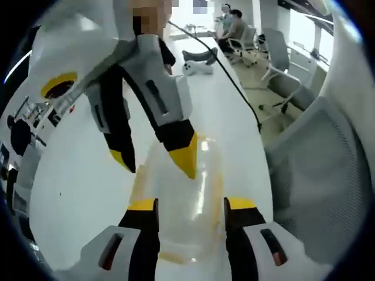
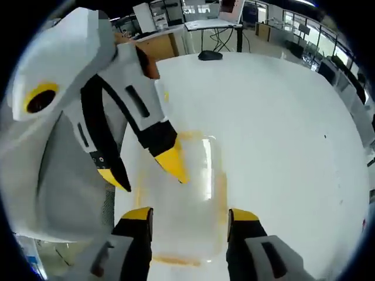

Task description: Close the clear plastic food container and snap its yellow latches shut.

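1. The clear rectangular plastic food container (image 1: 176,199) with yellow latches lies flat on the white table (image 1: 82,181). It looks see-through and blurred, with orange-yellow strips along its edges.
2. In the left gripper view its long axis runs away from the camera, between the left tool's (image 1: 190,205) yellow-tipped black jaws. The jaws stand apart, one on each long side of the container; contact cannot be told.
3. In the right gripper view the container (image 2: 181,199) again points away from the camera, its long axis running up the view. The right tool's (image 2: 190,215) jaws are spread apart along its two long sides; contact cannot be told.
4. The right tool (image 1: 158,161) comes in from above in the left gripper view, jaws parted, one yellow tip over the container's far part.
5. The left tool (image 2: 149,170) likewise shows in the right gripper view, jaws parted, one tip on or just over the lid.
6. Grey mesh office chairs (image 1: 304,175) stand beside the table, and a black cable (image 1: 234,82) runs across it.
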Tool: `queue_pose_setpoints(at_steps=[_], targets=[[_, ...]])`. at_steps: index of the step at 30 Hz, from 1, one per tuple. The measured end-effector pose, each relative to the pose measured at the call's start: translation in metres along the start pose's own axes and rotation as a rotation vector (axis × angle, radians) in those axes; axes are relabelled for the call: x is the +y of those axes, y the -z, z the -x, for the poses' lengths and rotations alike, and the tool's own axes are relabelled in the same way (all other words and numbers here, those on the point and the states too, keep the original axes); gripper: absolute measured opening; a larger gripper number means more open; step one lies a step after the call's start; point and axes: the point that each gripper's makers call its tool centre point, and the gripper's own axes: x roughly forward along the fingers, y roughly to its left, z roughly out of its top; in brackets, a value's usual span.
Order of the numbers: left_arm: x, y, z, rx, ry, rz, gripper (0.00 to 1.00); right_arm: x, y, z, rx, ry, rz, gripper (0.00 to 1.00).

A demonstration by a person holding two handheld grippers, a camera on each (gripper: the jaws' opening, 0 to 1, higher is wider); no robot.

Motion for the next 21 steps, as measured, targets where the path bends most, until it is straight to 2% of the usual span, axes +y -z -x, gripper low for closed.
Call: queue_pose_setpoints(at_steps=[6,8,9,12,14,16,17,21], targets=[[0.001,-0.003,0.008,-0.028,0.007,0.033,0.51,0.003,-0.012,0.008,-0.072,0.042,0.006,0.55],[0.003,-0.004,0.011,-0.045,0.002,0.047,0.52,0.005,-0.018,0.012,-0.116,0.054,0.011,0.57],[0.005,-0.005,0.012,-0.054,-0.005,0.057,0.52,0.006,-0.023,0.014,-0.158,0.067,0.023,0.58],[0.01,-0.004,0.016,-0.084,-0.028,0.073,0.55,0.005,-0.026,0.018,-0.224,0.098,-0.006,0.63],[0.011,0.001,0.016,-0.085,-0.025,0.1,0.56,0.003,-0.025,0.019,-0.266,0.127,-0.03,0.64],[0.013,0.0,0.018,-0.116,-0.034,0.119,0.58,-0.001,-0.024,0.021,-0.305,0.176,-0.035,0.67],[0.016,0.003,0.02,-0.114,-0.046,0.133,0.59,-0.001,-0.024,0.022,-0.317,0.187,-0.039,0.68],[0.022,0.0,0.027,-0.171,-0.083,0.143,0.68,0.002,-0.022,0.029,-0.388,0.218,-0.082,0.71]])
